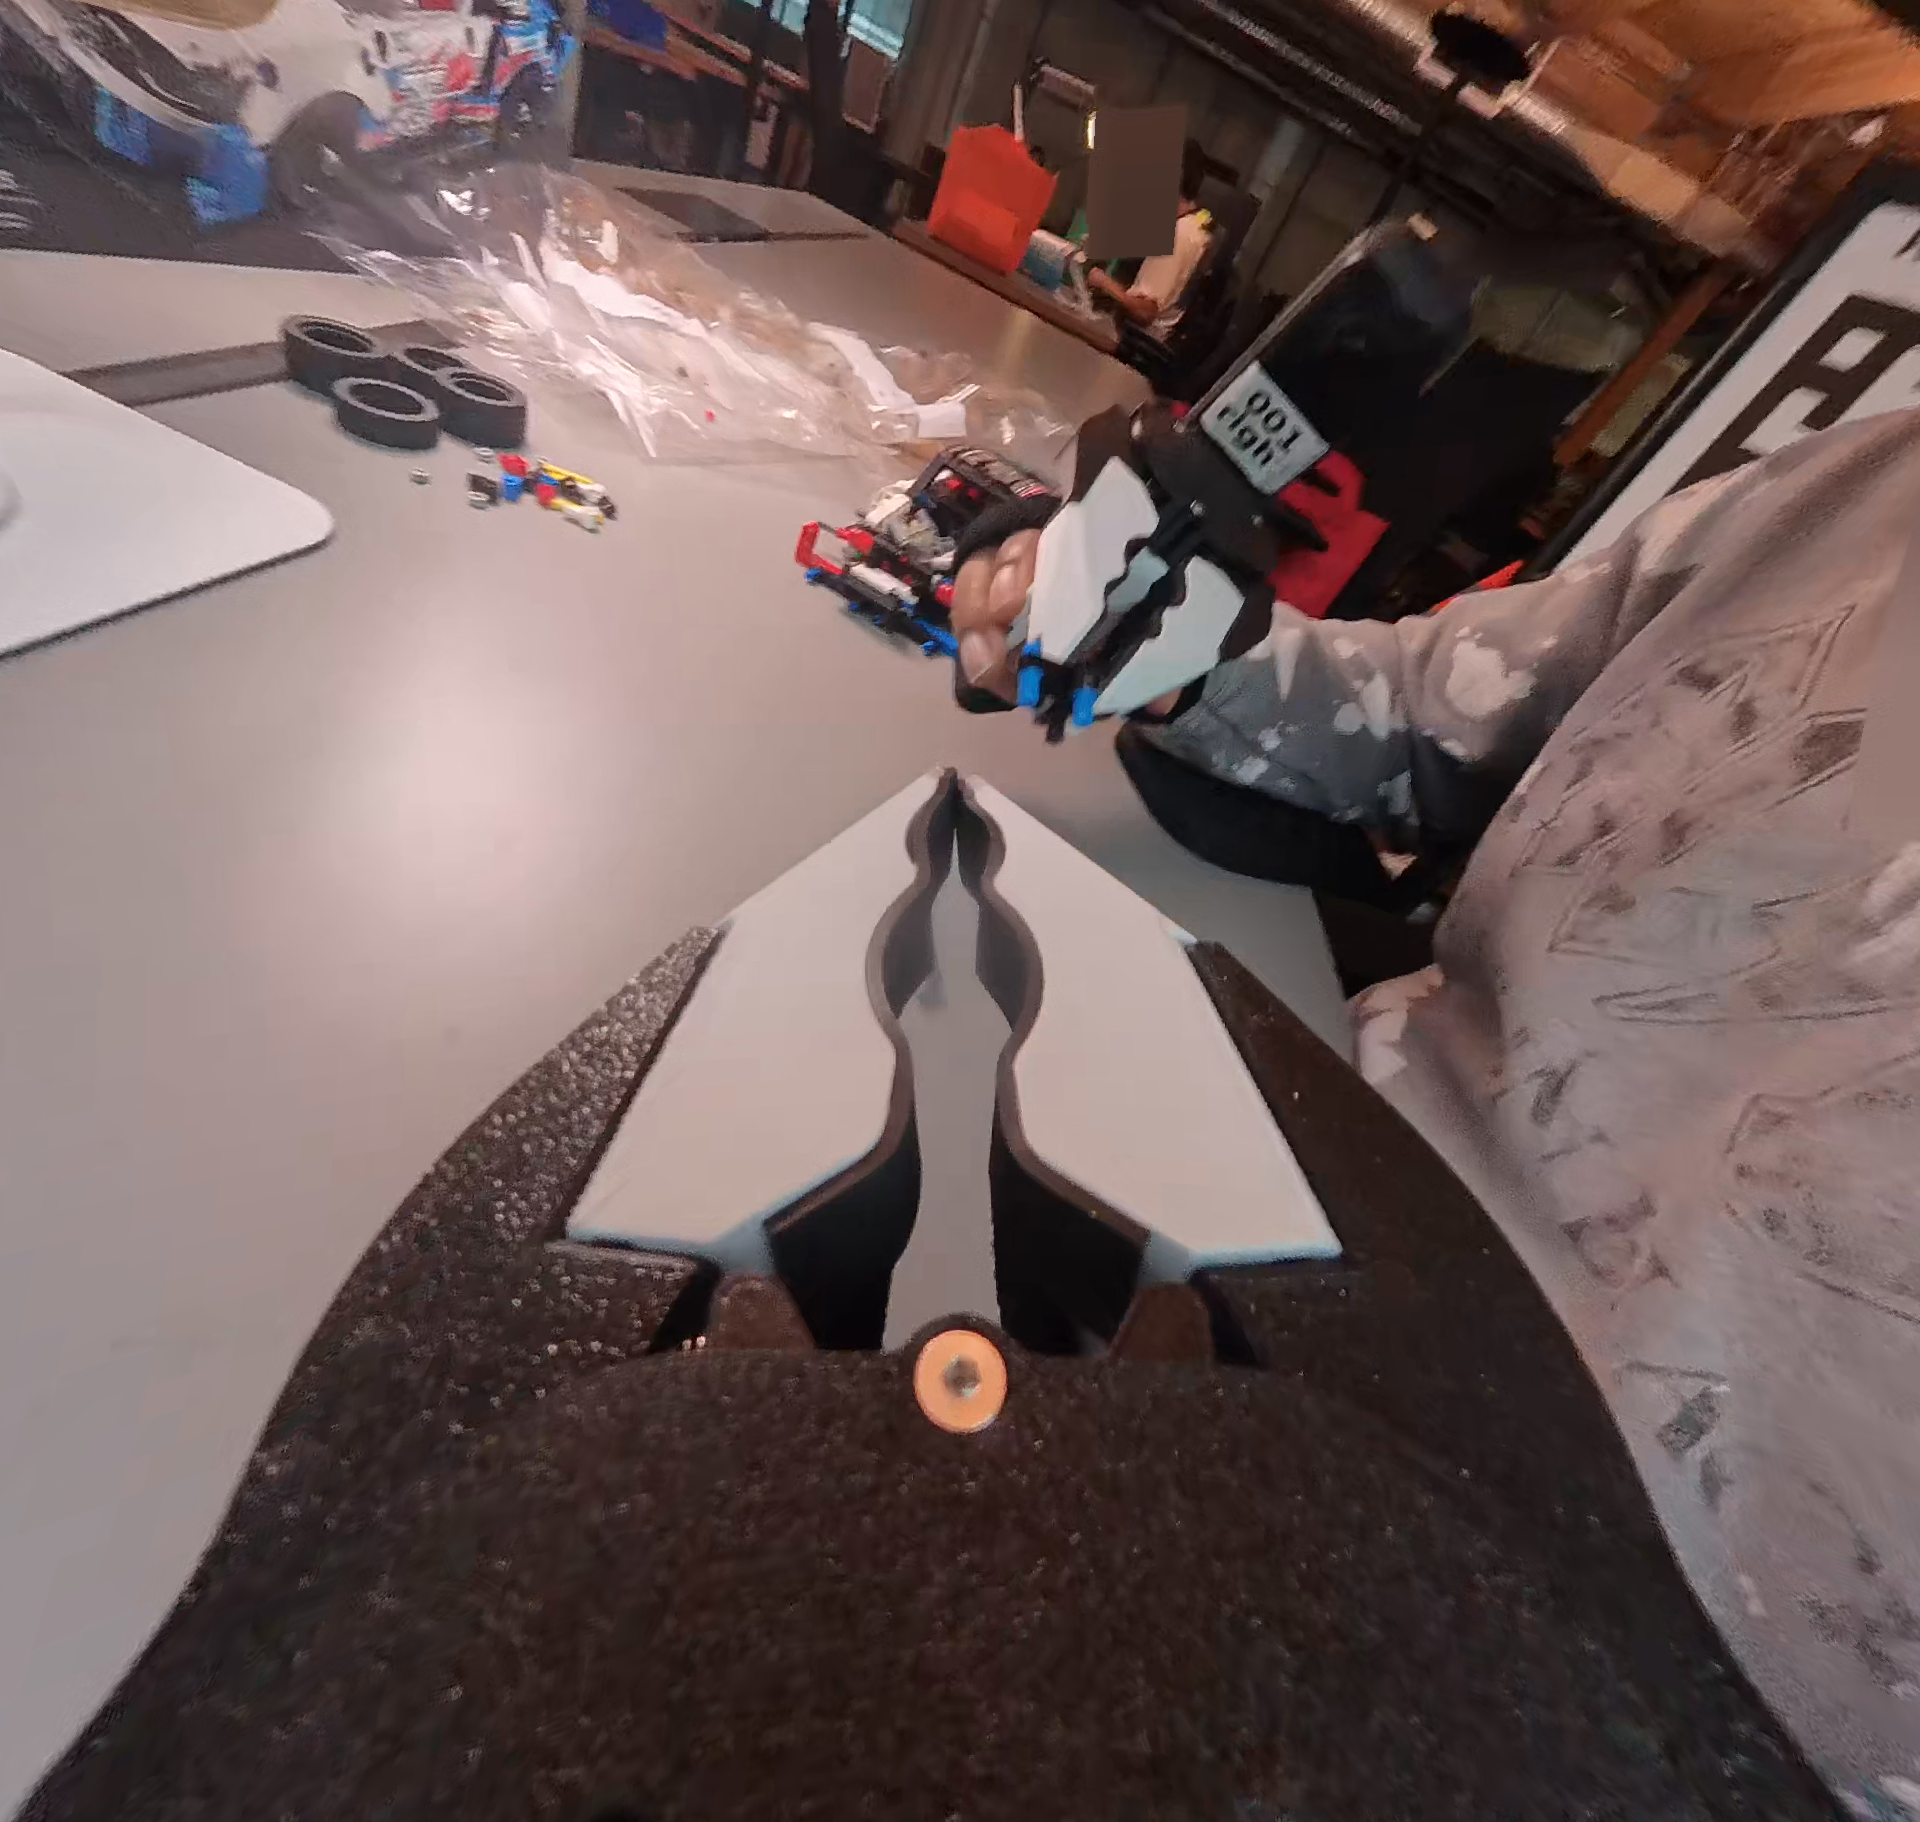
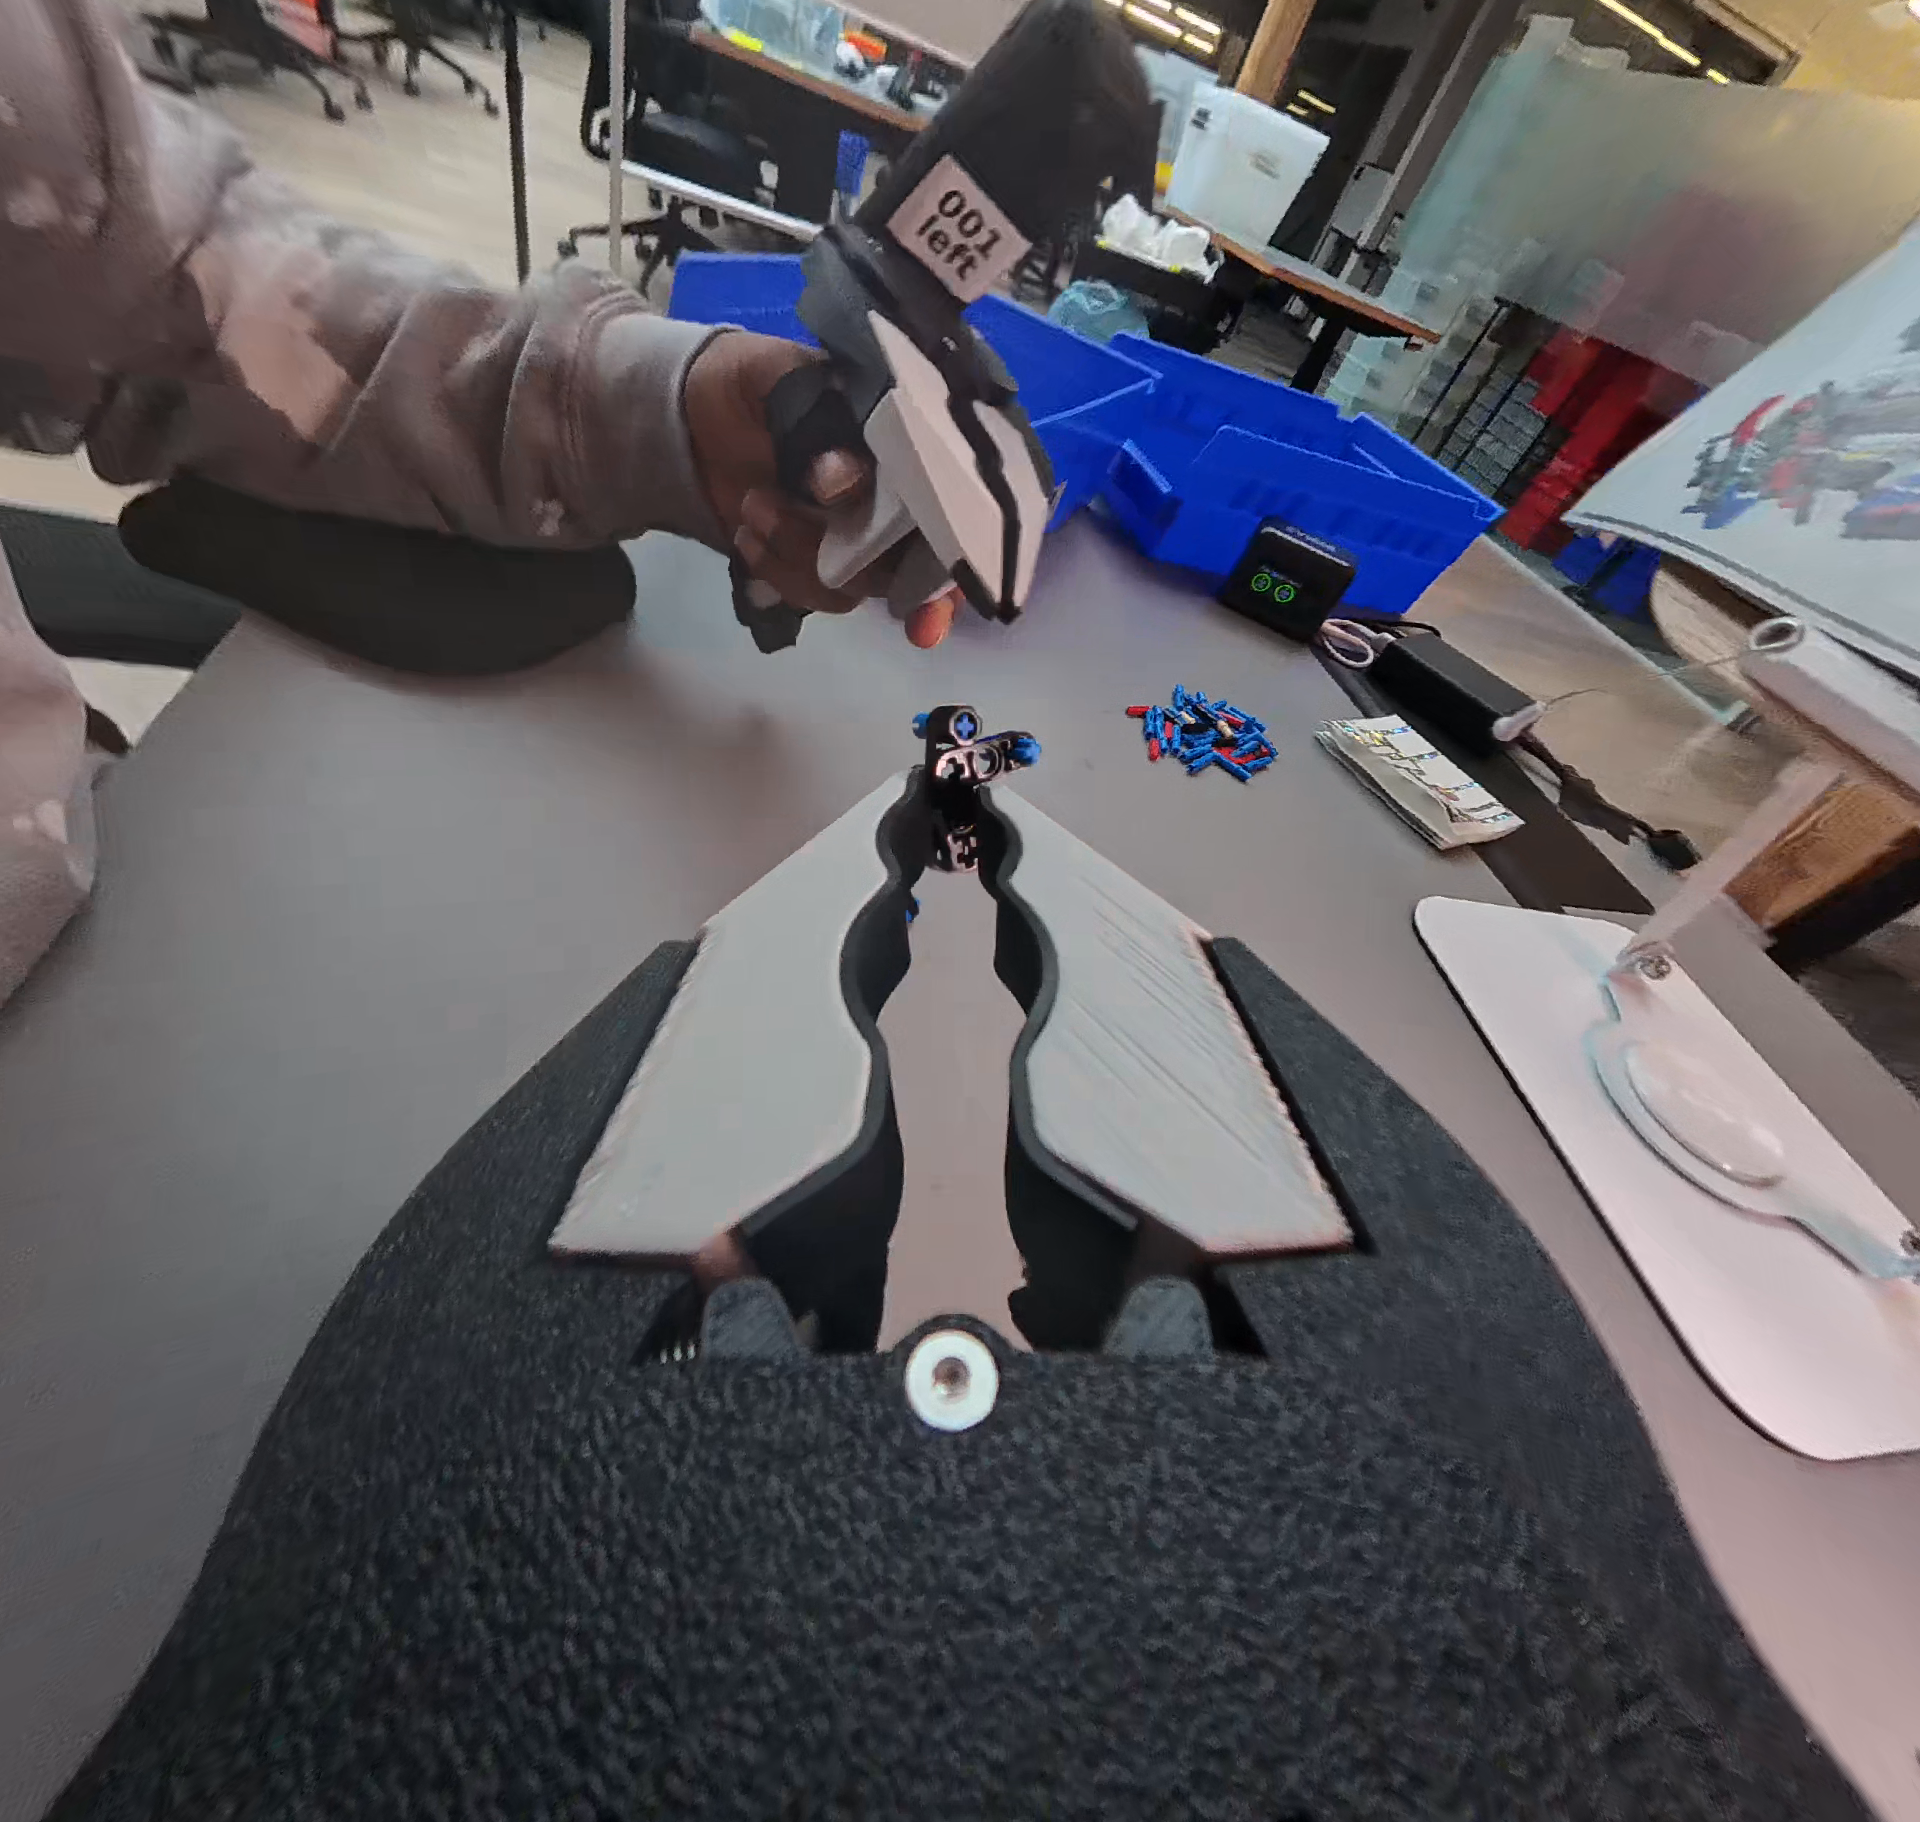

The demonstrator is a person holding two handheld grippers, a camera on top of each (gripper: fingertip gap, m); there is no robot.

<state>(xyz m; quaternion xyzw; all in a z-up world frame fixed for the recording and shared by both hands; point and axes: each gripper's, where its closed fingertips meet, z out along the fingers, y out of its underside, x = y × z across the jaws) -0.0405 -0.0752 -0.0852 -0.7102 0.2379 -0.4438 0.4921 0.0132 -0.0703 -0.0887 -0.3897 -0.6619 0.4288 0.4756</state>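
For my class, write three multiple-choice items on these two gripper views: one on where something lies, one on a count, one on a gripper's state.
1. The pile of small blue and red pins lies
A. on the grey table
B. inside the blue bins
C. on the white pad

2. How many black tyres lie together?
A. two
B. four
C. six

3. The right gripper is
A. open and empty
B. shut on nothing
C. shut on a small black piece with blue pins

Answers: 1 A, the pile rests on bare tabletop. 2 B, four rings show. 3 C, the piece sits between its fingertips.
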